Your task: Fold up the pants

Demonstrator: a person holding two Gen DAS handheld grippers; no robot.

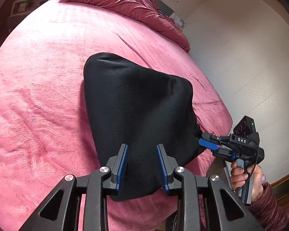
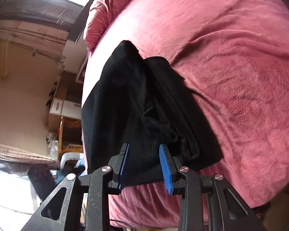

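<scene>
The black pants [image 1: 136, 104] lie folded into a compact bundle near the corner of the pink bed [image 1: 38, 96]. My left gripper [image 1: 142, 148] is open, its blue-padded fingers either side of the bundle's near edge, holding nothing. My right gripper [image 1: 202, 140] shows in the left wrist view at the bundle's right edge, fingers apart. In the right wrist view the right gripper [image 2: 144, 148] is open over the near edge of the pants [image 2: 136, 100], which show stacked layers and a bunched waistband.
A crumpled dark red duvet [image 1: 129, 2] lies at the far end of the bed. The bed edge [image 1: 221, 119] drops to a pale floor on the right. Boxes and a shelf [image 2: 63, 104] stand beside the bed in the right wrist view.
</scene>
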